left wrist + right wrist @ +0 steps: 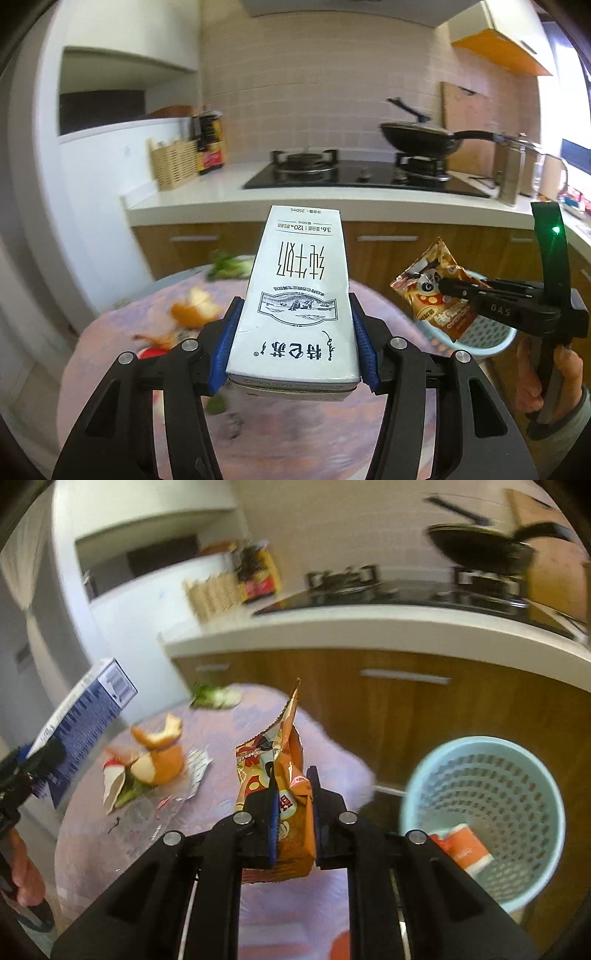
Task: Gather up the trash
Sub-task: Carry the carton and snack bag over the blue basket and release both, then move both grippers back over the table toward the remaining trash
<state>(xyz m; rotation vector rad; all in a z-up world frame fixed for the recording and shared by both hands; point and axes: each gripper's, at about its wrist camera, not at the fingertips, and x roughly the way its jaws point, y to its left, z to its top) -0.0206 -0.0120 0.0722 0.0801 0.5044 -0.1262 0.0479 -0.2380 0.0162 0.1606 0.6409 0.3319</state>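
My left gripper [293, 317] is shut on a white milk carton [295, 291] and holds it above the round table; the carton also shows at the left of the right wrist view [81, 723]. My right gripper [293, 779] is shut on an orange snack wrapper [284, 760], held above the table's right side; the wrapper also shows in the left wrist view [432, 291]. A light blue mesh trash basket [484, 812] stands right of the table, with an orange-white packet [465, 845] inside. Orange peel [159, 753], a crumpled wrapper [114, 782] and green scraps [218, 698] lie on the table.
The table has a lilac patterned cloth [229, 812]. Behind it runs a white kitchen counter [221, 192] with wooden cabinets [406, 709], a gas hob [351, 173], a black wok [421, 136], a wicker basket [173, 162] and a sauce bottle [210, 144].
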